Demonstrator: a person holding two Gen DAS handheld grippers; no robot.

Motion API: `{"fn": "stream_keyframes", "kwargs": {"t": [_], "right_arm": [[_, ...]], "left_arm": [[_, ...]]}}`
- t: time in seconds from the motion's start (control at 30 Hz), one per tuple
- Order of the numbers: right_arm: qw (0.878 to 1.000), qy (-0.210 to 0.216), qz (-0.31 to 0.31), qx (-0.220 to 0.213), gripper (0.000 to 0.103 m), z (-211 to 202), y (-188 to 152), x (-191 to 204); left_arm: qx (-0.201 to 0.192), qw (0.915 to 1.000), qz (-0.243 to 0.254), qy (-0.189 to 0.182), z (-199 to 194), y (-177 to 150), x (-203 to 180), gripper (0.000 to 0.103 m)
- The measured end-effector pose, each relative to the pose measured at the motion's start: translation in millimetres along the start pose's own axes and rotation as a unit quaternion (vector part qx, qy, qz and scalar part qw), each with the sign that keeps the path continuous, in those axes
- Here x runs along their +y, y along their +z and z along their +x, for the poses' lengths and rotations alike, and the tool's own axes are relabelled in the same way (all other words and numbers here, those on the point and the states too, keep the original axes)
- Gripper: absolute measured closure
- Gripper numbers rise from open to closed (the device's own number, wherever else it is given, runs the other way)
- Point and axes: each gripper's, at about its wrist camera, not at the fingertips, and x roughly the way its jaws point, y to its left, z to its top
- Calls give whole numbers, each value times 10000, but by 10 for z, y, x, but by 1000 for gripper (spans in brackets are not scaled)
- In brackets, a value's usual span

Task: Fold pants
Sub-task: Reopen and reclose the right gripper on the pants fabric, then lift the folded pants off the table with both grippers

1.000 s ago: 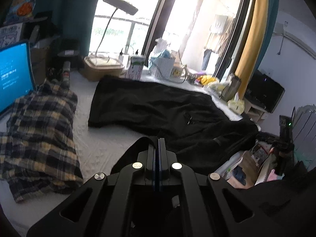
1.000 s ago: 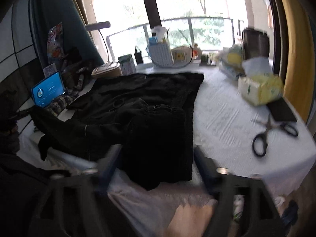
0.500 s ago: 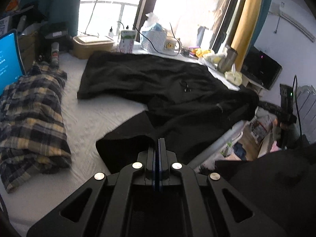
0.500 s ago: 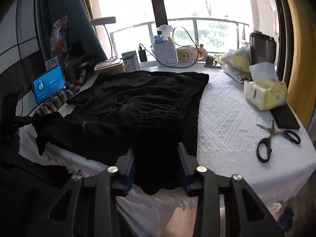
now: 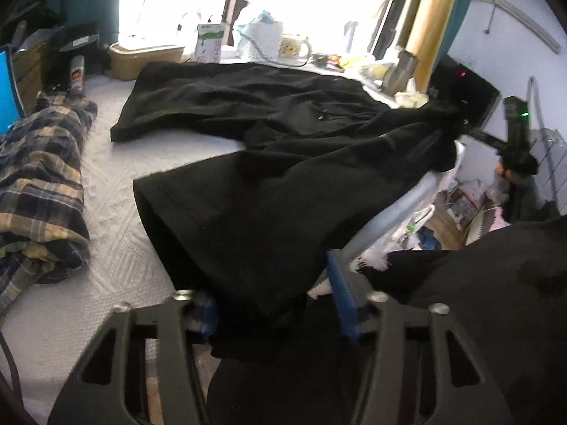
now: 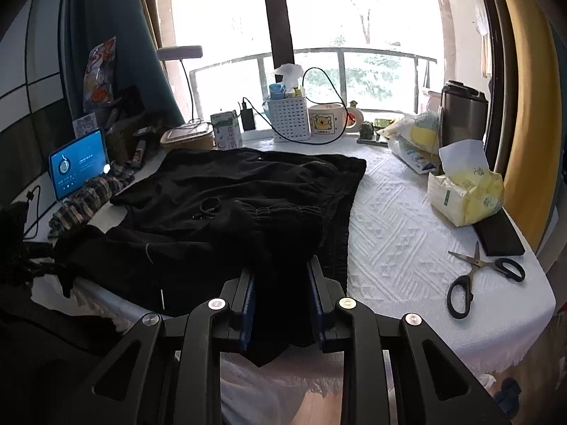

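Note:
Black pants [image 5: 255, 148] lie crumpled across the white table [image 5: 106, 191], one leg hem hanging over the near edge. My left gripper [image 5: 273, 304] is open, its blue-padded jaws spread on either side of that hem. In the right wrist view the pants [image 6: 241, 191] spread across the table's middle with the elastic waistband bunched up. My right gripper [image 6: 281, 304] has its jaws a hand's width apart around a hanging fold of the pants, not pinching it.
A plaid shirt [image 5: 39, 177] lies at the left of the table. Scissors [image 6: 478, 276], a black case [image 6: 499, 230] and a tissue pack [image 6: 464, 191] sit at the right. A tablet [image 6: 78, 166], basket [image 6: 288, 117], mug [image 6: 326, 118] and boxes line the window side.
My left gripper was shut on the pants leg and has opened; the leg now lies flatter on the table. My right gripper has moved closer and narrowed around the pants fold.

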Motion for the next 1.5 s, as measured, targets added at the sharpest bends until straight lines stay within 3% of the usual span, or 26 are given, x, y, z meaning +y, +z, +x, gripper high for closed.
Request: {"fn": "stream_keyframes", "kwargs": {"t": [0.03,0.07,0.3,0.5,0.77,1.17,1.5], "right_arm": [[10000,12,-4,-52,76,-22,7,6],[9999,18,-30,-169,76,-70,30,26],[9968,-232,-364,-666,77,-363,269,163],[9956,-294,-394,-797,77,-484,505,153],[9953,-292,-310,-868,77,-277,917,128],[9969,-320,230,-676,77,412,1626,-186],[9936,-457,1027,100,77,1488,1765,-711]], "left_arm": [[47,10000,27,84,35,-1,-7,94],[-11,9999,60,149,31,3,-21,98],[-903,9941,460,382,-468,296,-262,99],[-1887,9787,501,634,-1009,725,-232,100],[-2274,9667,754,899,-1025,1314,-45,101],[-2319,9606,974,1185,-501,2290,522,101],[-1629,9734,1037,1231,556,2937,946,101]]}}
